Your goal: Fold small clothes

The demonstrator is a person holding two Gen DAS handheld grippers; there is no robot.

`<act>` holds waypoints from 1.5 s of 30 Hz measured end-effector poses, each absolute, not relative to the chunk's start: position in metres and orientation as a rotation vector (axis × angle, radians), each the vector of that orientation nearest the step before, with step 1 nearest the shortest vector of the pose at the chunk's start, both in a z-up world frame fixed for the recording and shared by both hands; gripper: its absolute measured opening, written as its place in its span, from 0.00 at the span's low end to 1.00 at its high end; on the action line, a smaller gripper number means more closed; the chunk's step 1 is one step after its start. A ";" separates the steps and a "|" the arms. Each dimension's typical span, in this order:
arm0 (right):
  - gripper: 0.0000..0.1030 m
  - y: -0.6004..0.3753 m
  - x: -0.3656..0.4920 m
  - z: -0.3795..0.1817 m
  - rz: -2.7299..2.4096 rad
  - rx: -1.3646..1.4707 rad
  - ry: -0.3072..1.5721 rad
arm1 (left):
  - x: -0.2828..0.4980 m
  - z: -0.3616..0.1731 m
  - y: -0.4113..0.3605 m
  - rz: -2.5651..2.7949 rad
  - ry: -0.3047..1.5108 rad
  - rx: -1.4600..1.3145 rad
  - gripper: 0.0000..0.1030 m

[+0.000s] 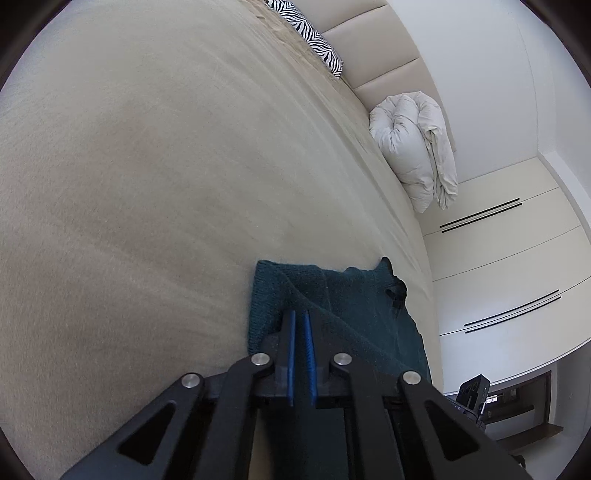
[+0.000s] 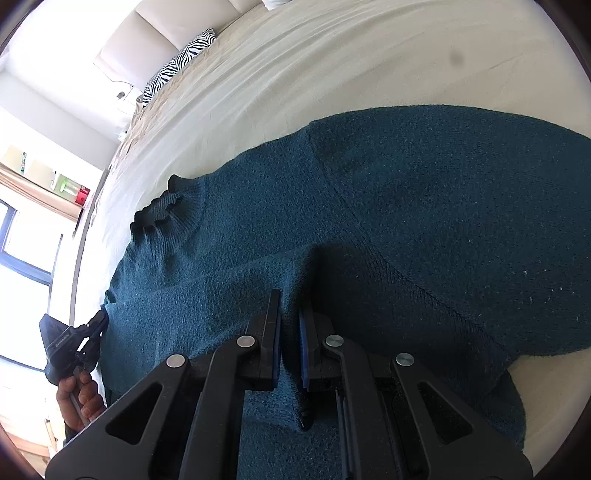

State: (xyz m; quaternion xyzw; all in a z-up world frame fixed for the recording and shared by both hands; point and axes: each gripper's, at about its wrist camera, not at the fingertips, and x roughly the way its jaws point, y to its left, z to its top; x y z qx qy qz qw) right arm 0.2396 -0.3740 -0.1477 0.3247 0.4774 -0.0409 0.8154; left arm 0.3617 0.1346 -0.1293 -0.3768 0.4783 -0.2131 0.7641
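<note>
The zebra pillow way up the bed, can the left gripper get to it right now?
Probably not: the zebra pillow lies far up the bed, and the left gripper is shut on the sweater.

A sweater (image 2: 369, 221) is lying spread on the bed (image 1: 147, 184), with a striped pillow (image 1: 310, 33) and a rolled duvet (image 1: 413, 147) sitting well behind it along the headboard (image 1: 373, 48).

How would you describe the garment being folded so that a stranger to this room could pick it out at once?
Start at the wide beige bed with the padded headboard. Near its edge, under both grippers, lies a dark teal knitted sweater with a ribbed collar. Unlike the zebra-striped pillow and the white bundled duvet, it is dark, fuzzy and spread flat.
</note>
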 end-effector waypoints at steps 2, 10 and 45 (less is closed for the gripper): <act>0.06 -0.376 0.239 -0.149 -0.080 0.710 1.019 | 0.360 -0.128 0.133 -0.474 1.036 -0.804 0.03; 0.06 -0.377 0.239 -0.150 -0.077 0.721 1.013 | 0.313 -0.125 0.124 -0.564 1.037 -0.757 0.02; 0.58 -0.602 -0.079 -0.141 -0.529 1.258 0.449 | 0.160 -0.048 0.035 -0.599 0.934 -0.467 0.57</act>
